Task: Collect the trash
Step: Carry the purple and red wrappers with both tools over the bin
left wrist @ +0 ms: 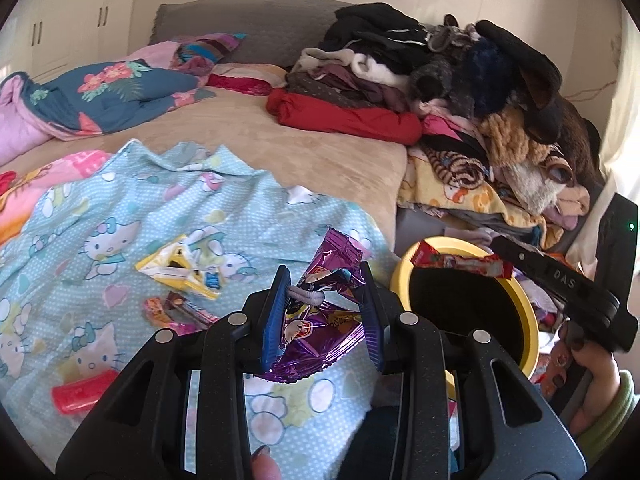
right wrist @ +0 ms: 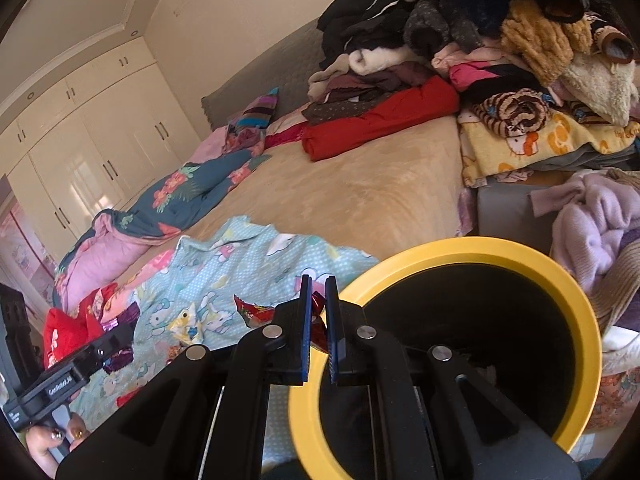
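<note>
The left gripper [left wrist: 326, 280] pinches a purple foil snack wrapper [left wrist: 316, 320] just beside the yellow-rimmed trash bin [left wrist: 404, 268], above the Hello Kitty blanket [left wrist: 100, 220]. The right gripper [right wrist: 319, 292] is pressed together on a red wrapper [right wrist: 256, 314], which hangs at the bin's rim. A yellow wrapper [left wrist: 180, 268] lies on the blanket farther from the bin.

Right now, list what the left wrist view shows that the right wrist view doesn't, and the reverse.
Left wrist only: the red tube on the Hello Kitty blanket and the left gripper clamping a purple wrapper.
Right wrist only: the lilac sweater.
Both: the yellow-rimmed bin, the red wrapper pinched by the right gripper, the yellow wrapper.
</note>
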Motion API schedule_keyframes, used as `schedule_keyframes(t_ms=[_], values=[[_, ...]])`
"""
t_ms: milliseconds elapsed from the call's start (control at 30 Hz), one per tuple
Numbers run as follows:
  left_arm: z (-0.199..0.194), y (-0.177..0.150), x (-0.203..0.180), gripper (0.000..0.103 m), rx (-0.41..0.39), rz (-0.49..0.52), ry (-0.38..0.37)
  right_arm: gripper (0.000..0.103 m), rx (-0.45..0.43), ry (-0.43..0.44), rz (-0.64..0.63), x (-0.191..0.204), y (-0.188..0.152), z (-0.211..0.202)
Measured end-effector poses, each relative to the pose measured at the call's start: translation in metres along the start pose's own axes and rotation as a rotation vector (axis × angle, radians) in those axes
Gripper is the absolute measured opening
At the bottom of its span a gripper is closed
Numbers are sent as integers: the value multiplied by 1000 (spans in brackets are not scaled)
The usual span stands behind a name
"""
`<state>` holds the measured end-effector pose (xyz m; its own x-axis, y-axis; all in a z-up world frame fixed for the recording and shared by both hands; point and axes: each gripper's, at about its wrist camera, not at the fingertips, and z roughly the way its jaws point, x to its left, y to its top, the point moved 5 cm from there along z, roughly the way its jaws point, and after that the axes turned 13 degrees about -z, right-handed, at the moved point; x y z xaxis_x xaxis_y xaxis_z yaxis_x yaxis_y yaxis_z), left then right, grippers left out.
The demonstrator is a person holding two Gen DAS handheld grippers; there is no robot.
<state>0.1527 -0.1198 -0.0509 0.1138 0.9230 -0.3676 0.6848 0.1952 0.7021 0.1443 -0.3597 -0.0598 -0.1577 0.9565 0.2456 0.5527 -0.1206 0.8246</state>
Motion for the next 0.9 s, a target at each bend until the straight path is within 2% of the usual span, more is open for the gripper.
schedule_keyframes(t_ms=[900], values=[[26, -48, -80, 27, 112, 112, -131, 7, 10, -152, 97, -90, -14, -19]])
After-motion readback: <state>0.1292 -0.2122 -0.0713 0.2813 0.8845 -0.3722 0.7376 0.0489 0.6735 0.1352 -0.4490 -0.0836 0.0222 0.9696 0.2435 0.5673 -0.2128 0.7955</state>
